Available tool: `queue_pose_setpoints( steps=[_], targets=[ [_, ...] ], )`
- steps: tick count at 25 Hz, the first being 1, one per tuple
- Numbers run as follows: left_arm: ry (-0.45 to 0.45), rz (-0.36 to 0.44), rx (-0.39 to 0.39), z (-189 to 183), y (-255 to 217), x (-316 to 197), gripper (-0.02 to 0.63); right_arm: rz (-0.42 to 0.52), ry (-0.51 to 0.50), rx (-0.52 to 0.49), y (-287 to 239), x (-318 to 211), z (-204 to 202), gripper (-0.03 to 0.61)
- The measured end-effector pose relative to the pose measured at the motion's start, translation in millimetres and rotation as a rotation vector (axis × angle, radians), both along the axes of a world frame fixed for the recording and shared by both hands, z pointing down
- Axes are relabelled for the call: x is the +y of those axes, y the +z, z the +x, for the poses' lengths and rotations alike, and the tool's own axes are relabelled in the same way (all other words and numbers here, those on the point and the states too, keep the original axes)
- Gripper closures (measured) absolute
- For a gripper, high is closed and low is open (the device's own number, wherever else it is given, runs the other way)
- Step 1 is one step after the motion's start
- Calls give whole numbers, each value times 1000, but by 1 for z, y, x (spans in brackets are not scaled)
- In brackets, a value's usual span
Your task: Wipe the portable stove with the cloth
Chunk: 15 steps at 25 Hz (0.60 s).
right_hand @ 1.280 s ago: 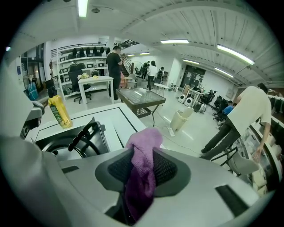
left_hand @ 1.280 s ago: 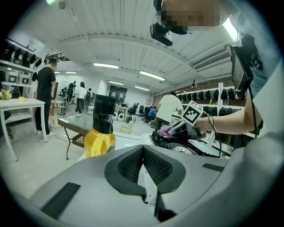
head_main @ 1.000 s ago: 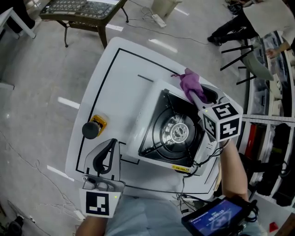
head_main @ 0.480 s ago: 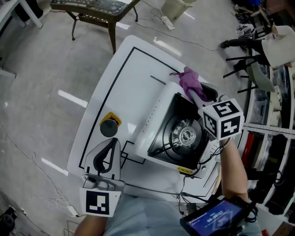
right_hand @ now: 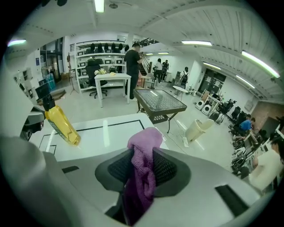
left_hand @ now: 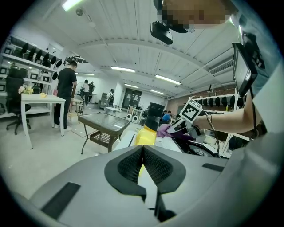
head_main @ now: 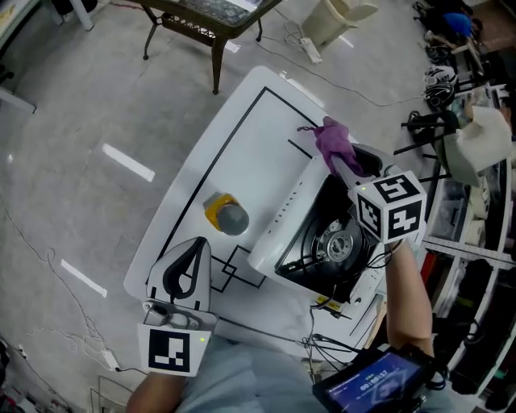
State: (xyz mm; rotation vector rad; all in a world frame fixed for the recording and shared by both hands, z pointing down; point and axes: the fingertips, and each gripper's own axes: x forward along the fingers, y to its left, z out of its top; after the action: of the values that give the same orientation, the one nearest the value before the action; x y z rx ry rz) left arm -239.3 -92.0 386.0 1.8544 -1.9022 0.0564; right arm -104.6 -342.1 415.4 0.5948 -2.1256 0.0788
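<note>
The portable stove is white with a black burner well and sits on the right half of the white table. A purple cloth hangs over the stove's far corner. My right gripper is shut on it. In the right gripper view the cloth bunches between the pads of the right gripper and droops below them. My left gripper hovers at the table's near left corner, apart from the stove. Its pads meet with nothing between them, so the left gripper is shut.
A yellow bottle with a dark cap stands on the table left of the stove. Black tape lines mark the tabletop. Beyond the table stands a glass-topped table and a floor cable; shelving crowds the right. A tablet is at the near right.
The head view has swung, so table, bottle and stove have slid right and turned in the picture. Both grippers moved along with it. The cloth stays in the right gripper at the stove's far corner.
</note>
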Motion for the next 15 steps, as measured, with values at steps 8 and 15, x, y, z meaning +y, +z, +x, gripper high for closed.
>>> queue_pose_setpoints(
  steps=[8, 15],
  targets=[
    [-59, 26, -8, -24, -12, 9, 595, 39, -134, 66, -17, -1, -37, 445],
    [-77, 6, 10, -31, -1, 17, 595, 20, -242, 207, 16, 10, -41, 444]
  ],
)
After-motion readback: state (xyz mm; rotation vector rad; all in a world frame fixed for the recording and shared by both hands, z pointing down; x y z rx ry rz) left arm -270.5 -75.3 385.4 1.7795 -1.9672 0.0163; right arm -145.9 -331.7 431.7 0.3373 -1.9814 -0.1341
